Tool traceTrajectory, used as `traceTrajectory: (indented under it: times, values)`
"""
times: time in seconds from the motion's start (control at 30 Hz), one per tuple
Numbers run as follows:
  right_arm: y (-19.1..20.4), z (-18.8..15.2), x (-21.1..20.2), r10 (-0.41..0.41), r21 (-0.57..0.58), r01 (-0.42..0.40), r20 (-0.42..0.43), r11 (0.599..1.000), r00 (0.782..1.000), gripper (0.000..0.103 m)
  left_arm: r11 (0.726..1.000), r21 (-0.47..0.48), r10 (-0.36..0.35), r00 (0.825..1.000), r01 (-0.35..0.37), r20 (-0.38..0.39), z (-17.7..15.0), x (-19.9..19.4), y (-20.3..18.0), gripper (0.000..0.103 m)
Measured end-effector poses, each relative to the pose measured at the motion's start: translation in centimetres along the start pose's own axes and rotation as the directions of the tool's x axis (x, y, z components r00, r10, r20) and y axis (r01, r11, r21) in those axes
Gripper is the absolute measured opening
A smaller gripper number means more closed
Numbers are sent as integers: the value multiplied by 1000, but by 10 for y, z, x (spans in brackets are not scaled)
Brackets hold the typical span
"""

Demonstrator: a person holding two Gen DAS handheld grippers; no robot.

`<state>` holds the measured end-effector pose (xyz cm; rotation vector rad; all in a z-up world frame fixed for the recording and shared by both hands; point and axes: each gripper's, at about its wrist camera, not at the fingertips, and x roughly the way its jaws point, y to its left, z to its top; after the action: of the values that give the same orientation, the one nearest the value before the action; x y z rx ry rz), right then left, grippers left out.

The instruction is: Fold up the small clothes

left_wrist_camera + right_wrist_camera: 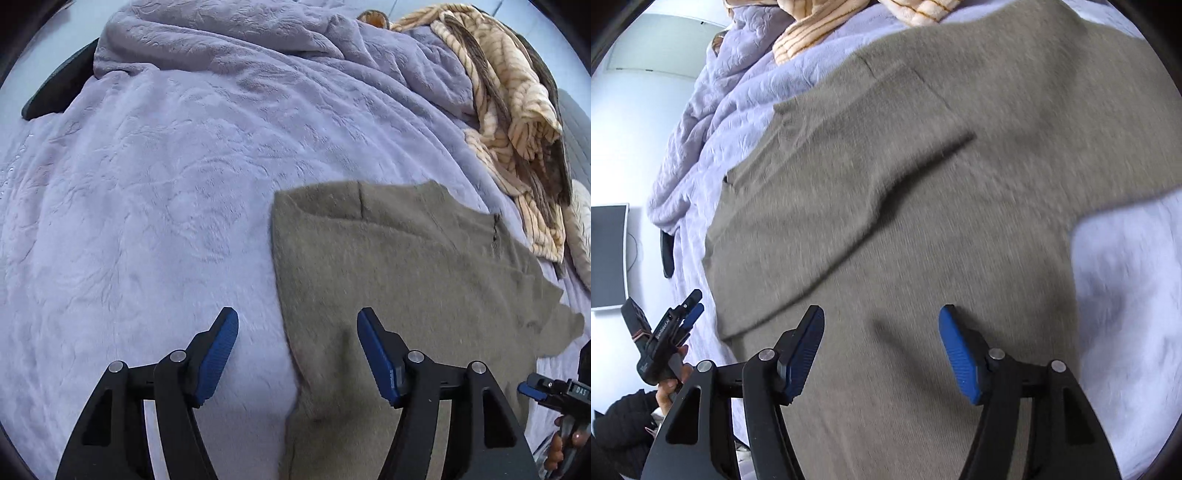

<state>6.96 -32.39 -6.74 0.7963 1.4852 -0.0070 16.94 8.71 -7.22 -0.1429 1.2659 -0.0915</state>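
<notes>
Left claw [297,343]: spread, nothing pinched. It pointed steeply down over the left edge of the sweater [406,288], one pad over the blanket [147,221] and the other over the knit. Pads clear of the cloth.

Right claw [881,343]: spread too, nothing between the pads. It hung over the near middle of the sweater, both pads above the knit, not pressing it. Right wrist view blurred, so fine detail there was poor.

Sweater: grey-brown knit, lying flat on the lilac blanket on the bed. One sleeve [820,206] was folded in across the body, running diagonally from the far shoulder to the near left. The other side spread out toward the far right. Hem end lay nearest the claws.

Outward: blanket smooth around the sweater, bunched in a ridge at the far side. A cream and brown striped throw [517,122] lay heaped at the far right, just beyond the sweater. A dark flat object [59,92] stuck out from under the blanket at the far left. Each wrist view caught the other claw at its edge, with a hand [670,387] on the grip of the left one. A monitor [607,256] sat against the wall on the left.
</notes>
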Motion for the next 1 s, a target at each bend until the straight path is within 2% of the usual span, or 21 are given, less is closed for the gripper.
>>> traceTrajectory:
  times: [0.13,0.3,0.57,0.7,0.8,1.0]
  values:
    - [-10,-22,-7,-1,12,1,-14,1000,1000,69,998,55,-10,997,14,-71,-37,-6,-38,68]
    - [-29,-39,-25,12,37,-12,8,999,1000,69,995,88,-38,991,49,-125,-72,-11,-85,68]
    - [-80,-40,-69,7,90,-17,110,996,994,69,983,173,-35,985,65,-168,-106,-6,-157,68]
    - [-115,-27,-93,-13,134,-14,194,991,981,69,975,210,-32,982,72,-188,-112,1,-186,68]
    - [-147,-13,-112,-5,195,-49,267,980,964,69,972,222,-32,980,76,-198,-114,7,-202,68]
    - [-215,24,-145,-37,338,-111,401,935,915,69,966,243,-38,975,92,-217,-112,15,-231,68]
